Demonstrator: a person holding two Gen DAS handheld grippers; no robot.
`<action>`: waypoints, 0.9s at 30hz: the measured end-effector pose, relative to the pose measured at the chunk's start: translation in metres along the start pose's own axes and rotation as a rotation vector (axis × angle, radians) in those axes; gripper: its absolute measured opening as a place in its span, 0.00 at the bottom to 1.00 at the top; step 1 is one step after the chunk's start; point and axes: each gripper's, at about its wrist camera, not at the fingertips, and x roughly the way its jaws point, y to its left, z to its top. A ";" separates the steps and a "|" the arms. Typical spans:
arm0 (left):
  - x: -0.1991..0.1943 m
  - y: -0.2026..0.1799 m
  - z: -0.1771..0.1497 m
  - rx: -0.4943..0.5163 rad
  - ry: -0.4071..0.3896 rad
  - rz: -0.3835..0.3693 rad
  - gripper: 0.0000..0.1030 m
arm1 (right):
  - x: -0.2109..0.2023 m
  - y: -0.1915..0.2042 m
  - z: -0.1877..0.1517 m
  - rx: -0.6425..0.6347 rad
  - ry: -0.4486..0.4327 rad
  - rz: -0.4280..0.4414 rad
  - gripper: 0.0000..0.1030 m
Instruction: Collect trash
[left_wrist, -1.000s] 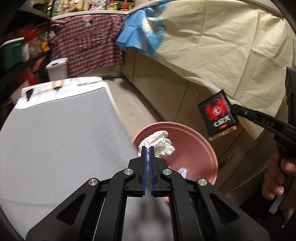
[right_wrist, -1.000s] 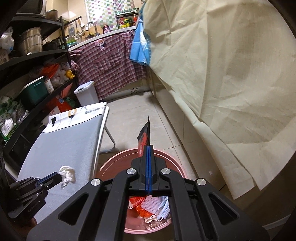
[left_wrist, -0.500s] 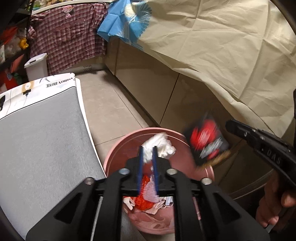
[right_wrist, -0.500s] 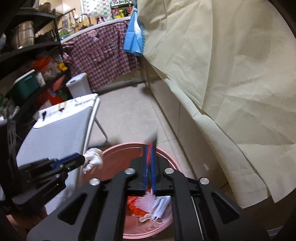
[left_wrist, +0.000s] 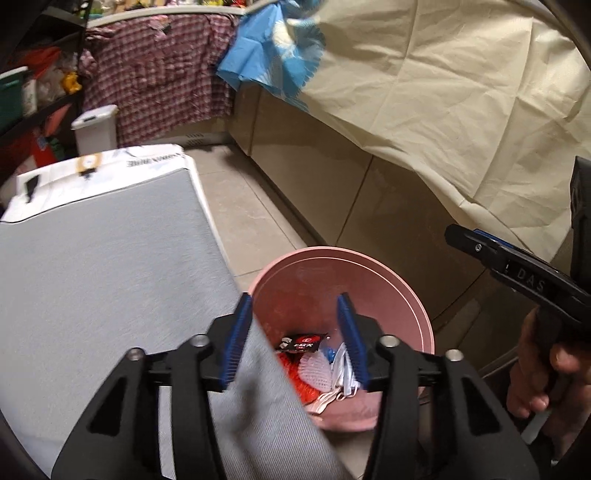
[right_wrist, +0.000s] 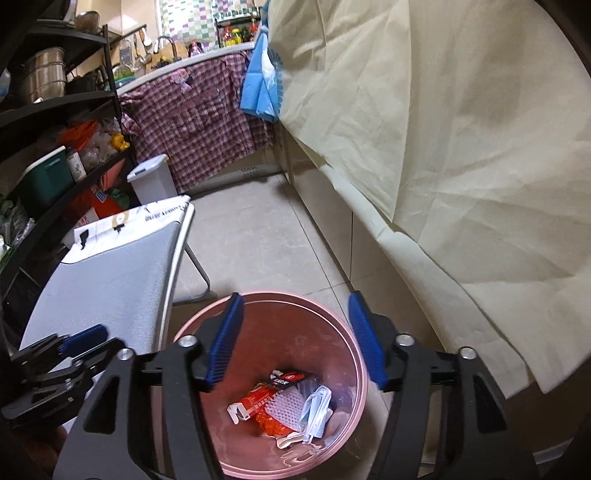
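A pink trash bin (left_wrist: 369, 273) (right_wrist: 354, 332) stands on the floor beside the grey ironing board (left_wrist: 92, 266) (right_wrist: 110, 280). It holds several pieces of trash, with the black and red packet (left_wrist: 304, 341) (right_wrist: 288, 377) on top. My left gripper (left_wrist: 295, 332) is open and empty over the bin's near edge. My right gripper (right_wrist: 297, 339) is open and empty above the bin; it also shows in the left wrist view (left_wrist: 476, 243) at the right. The left gripper shows in the right wrist view (right_wrist: 85, 339) at the lower left.
A beige cloth (left_wrist: 443, 92) (right_wrist: 443, 129) hangs over the cabinets on the right. A white lidded bin (left_wrist: 96, 127) (right_wrist: 151, 179) stands past the board. Dark shelves (right_wrist: 55, 129) with pots and boxes line the left. A checked cloth (right_wrist: 199, 118) hangs at the back.
Both grippers opened. The white tissue left my left gripper and the black and red packet left my right gripper; the packet now lies in the bin.
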 end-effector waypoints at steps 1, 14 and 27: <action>-0.010 0.002 -0.002 -0.005 -0.009 0.008 0.56 | -0.005 0.000 -0.001 0.001 -0.010 0.002 0.69; -0.121 0.014 -0.047 -0.065 -0.101 0.105 0.82 | -0.122 0.034 -0.060 -0.003 -0.106 -0.036 0.95; -0.181 0.004 -0.111 -0.068 -0.120 0.220 0.87 | -0.198 0.056 -0.122 -0.064 -0.104 -0.126 0.95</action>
